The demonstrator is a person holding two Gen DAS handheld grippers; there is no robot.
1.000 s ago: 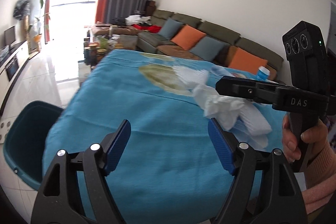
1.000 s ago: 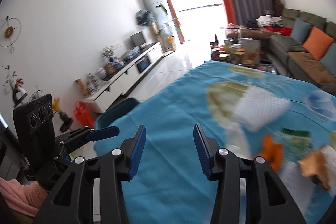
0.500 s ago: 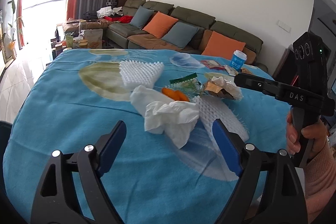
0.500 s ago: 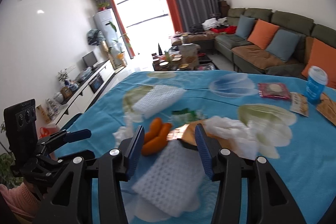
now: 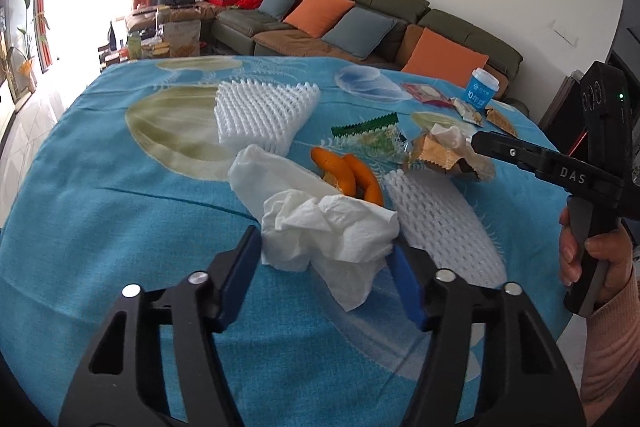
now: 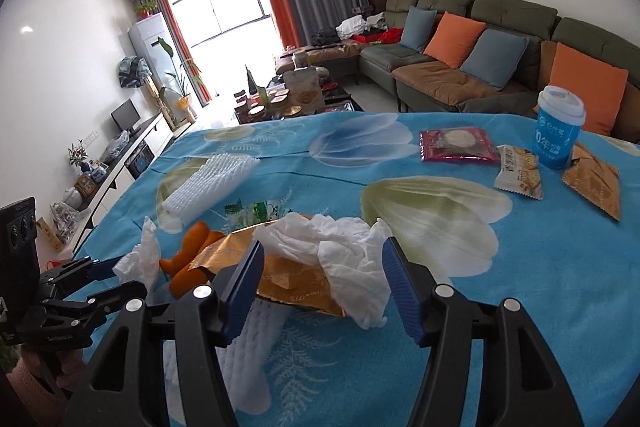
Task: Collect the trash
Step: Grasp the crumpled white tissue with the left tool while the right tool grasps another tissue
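A crumpled white tissue lies on the blue tablecloth between the fingers of my left gripper. Its jaws are closing, and the pads sit at the tissue's sides without squeezing it. Behind it lie orange peel and two white foam nets. My right gripper reaches over a second tissue that rests on a gold wrapper. Its jaws are opening, with both between them. The right gripper also shows at the right of the left wrist view.
A green wrapper lies mid-table. At the far right stand a blue cup, a pink packet, a cracker packet and another gold packet. A sofa runs behind the table.
Both grippers swung from the table's left side over to the trash pile and dropped lower. The left jaws narrowed around the near tissue. The right jaws widened over the other tissue and the wrapper.
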